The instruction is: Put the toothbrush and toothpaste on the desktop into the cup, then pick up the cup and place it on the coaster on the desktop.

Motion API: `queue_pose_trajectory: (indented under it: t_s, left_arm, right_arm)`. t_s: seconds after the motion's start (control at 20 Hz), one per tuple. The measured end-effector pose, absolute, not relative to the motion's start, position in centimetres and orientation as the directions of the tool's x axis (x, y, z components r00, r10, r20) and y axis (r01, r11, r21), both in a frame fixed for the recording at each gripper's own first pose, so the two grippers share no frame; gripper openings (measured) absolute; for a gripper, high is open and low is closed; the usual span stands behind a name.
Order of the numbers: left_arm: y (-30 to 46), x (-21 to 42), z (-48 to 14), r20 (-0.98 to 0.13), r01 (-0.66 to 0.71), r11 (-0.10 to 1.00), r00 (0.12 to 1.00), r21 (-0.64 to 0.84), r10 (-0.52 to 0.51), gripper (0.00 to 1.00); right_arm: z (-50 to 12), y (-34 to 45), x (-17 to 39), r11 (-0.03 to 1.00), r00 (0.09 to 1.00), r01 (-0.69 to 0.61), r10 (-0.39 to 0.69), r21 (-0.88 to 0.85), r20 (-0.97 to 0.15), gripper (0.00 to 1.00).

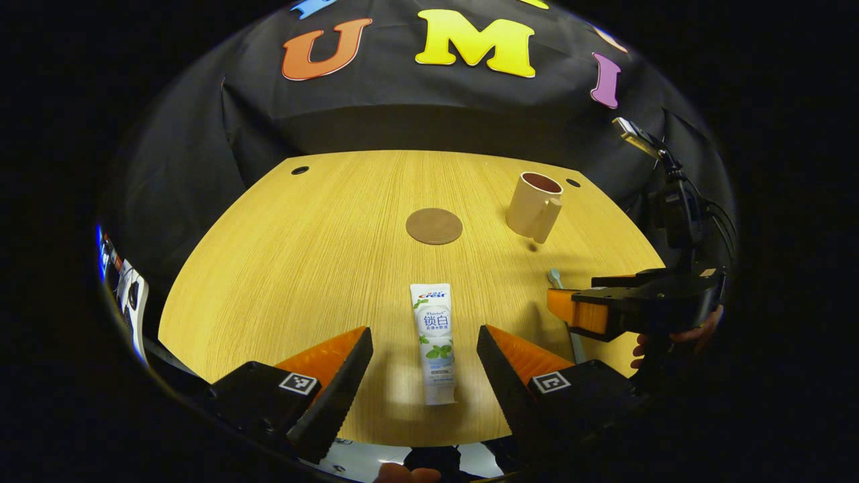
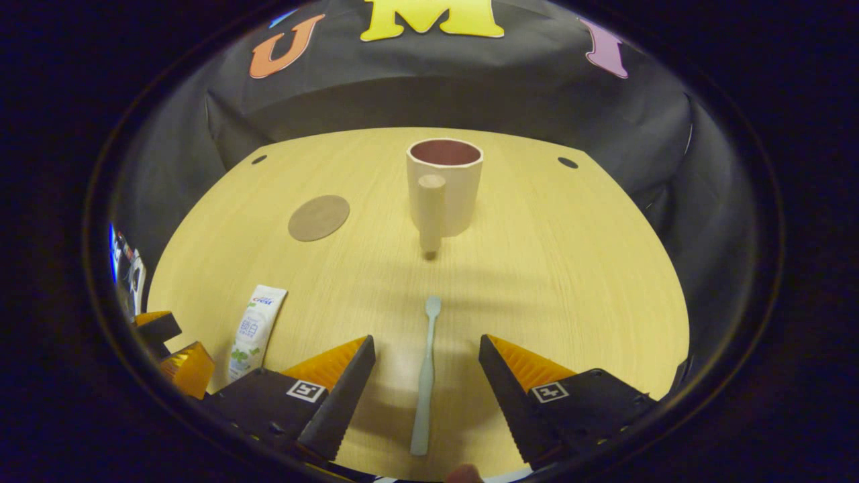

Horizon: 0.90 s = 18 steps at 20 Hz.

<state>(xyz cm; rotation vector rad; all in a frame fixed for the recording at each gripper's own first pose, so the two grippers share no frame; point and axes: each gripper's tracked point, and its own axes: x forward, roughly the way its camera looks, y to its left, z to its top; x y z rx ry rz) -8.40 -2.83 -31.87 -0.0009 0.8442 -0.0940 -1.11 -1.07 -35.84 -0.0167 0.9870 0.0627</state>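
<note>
Toothpaste (image 1: 433, 342) and toothbrush (image 2: 425, 376) lie, seemingly untouched, between two wide-open grippers.

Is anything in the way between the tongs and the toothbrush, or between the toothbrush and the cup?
Nothing visible. The right tongs are open with the toothbrush lying flat between their fingers, and only bare table lies from it to the cup.

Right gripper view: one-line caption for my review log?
Open right gripper poised over the toothbrush lying on the desk, cup straight ahead.
</note>
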Motion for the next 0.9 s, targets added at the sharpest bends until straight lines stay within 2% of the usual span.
queue_pose_trajectory:
  t_s: [0.05,0.15,0.2,0.25,0.3,0.35,0.4,0.45,0.6,0.7,0.8,0.85,0.9]
  left_arm:
    - [-2.6,-8.4,-31.9,-0.746,0.080,0.996,0.661,-0.037,-0.081,1.00]
    - [-2.5,-8.5,-32.0,-0.746,0.076,0.996,0.661,-0.036,-0.078,1.00]
    - [-2.5,-8.5,-32.1,-0.748,0.076,0.996,0.659,-0.037,-0.078,1.00]
    - [-2.5,-8.5,-32.1,-0.750,0.076,0.996,0.657,-0.036,-0.077,1.00]
    - [-2.5,-8.5,-32.3,-0.751,0.076,0.996,0.655,-0.035,-0.077,1.00]
    - [-2.5,-8.5,-32.4,-0.753,0.075,0.997,0.653,-0.036,-0.076,1.00]
    - [-2.5,-8.5,-32.5,-0.756,0.073,0.997,0.651,-0.036,-0.075,1.00]
    - [-2.4,-8.6,-32.7,-0.760,0.070,0.997,0.646,-0.038,-0.074,1.00]
    - [-2.7,-8.8,-33.6,-0.774,0.062,0.997,0.628,-0.047,-0.076,1.00]
    - [-3.0,-8.7,-34.2,-0.780,0.064,0.997,0.622,-0.047,-0.077,1.00]
    - [-3.2,-8.4,-35.2,-0.785,0.065,0.997,0.614,-0.047,-0.077,1.00]
    - [-3.3,-8.4,-35.6,-0.790,0.064,0.997,0.608,-0.047,-0.076,1.00]
    - [-3.4,-8.3,-36.1,-0.794,0.062,0.997,0.603,-0.046,-0.074,1.00]
  right_arm:
    - [-35.9,-0.9,-0.9,0.998,0.551,-0.064,0.043,0.010,-0.833,0.94]
    - [-36.4,-0.8,-0.8,0.997,0.545,-0.075,0.039,-0.002,-0.838,0.82]
    - [-36.7,-0.8,-0.9,0.997,0.539,-0.077,0.038,-0.004,-0.841,0.71]
    - [-36.8,-0.8,-0.8,0.997,0.536,-0.074,0.037,-0.003,-0.844,0.67]
    - [-37.0,-0.9,-0.8,0.998,0.533,-0.069,0.034,-0.003,-0.845,0.56]
    - [-37.1,-0.9,-0.7,0.998,0.531,-0.064,0.031,-0.003,-0.847,0.50]
    - [-37.4,-1.0,-0.7,0.998,0.528,-0.060,0.028,-0.004,-0.849,0.36]
    - [-37.4,-1.1,-0.6,0.998,0.524,-0.055,0.026,-0.004,-0.852,0.29]
    - [-38.0,-1.3,-0.9,0.999,0.506,-0.043,0.028,0.007,-0.862,0.23]
    - [-38.0,-1.2,-0.9,0.999,0.503,-0.045,0.035,0.015,-0.863,0.05]
    - [-38.1,-1.2,-0.7,0.999,0.504,-0.051,0.036,0.012,-0.863,0.05]
    - [-38.3,-1.2,-0.7,0.998,0.500,-0.055,0.034,0.008,-0.865,0.01]
    - [-38.0,-1.1,-0.8,0.998,0.499,-0.057,0.036,0.008,-0.866,0.00]
